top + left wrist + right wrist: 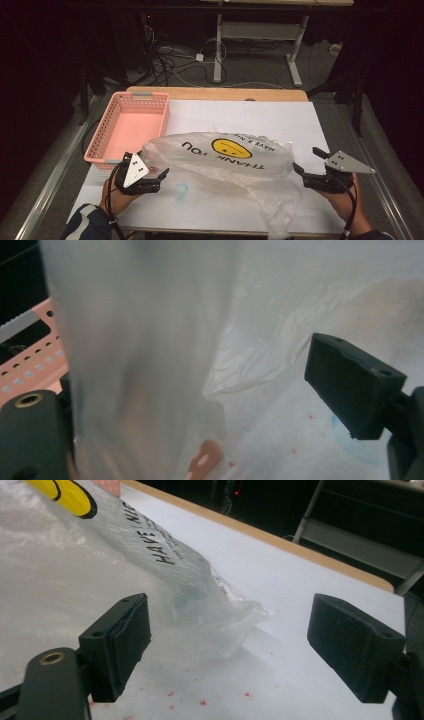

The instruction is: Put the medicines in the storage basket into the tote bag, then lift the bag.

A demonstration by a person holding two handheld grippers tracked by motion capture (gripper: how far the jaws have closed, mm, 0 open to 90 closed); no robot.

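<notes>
Landmark: plastic bag (pixel 225 157), lying flat mid-table on the white sheet (pixel 280 120), smiley print up.

Nearest, at the bag's near-left corner: left gripper (pixel 159 176), jaws spread wide, a loose fold of film hanging blurred between them in the left gripper view, no pinch.

At the bag's right end: right gripper (pixel 308 161), jaws spread, bunched bag tip (pixel 220 625) between them but untouched.

Risks, as I judge: thin film slips or tears if only one layer is caught; uneven pulls would twist it; the trailing flap (pixel 280 210) overhangs the near table edge and could drag off.

Room: bare sheet right of and beyond the bag. Pink basket (pixel 131 126) just beyond-left of the bag limits leftward sweep. Far edge well apart.
</notes>
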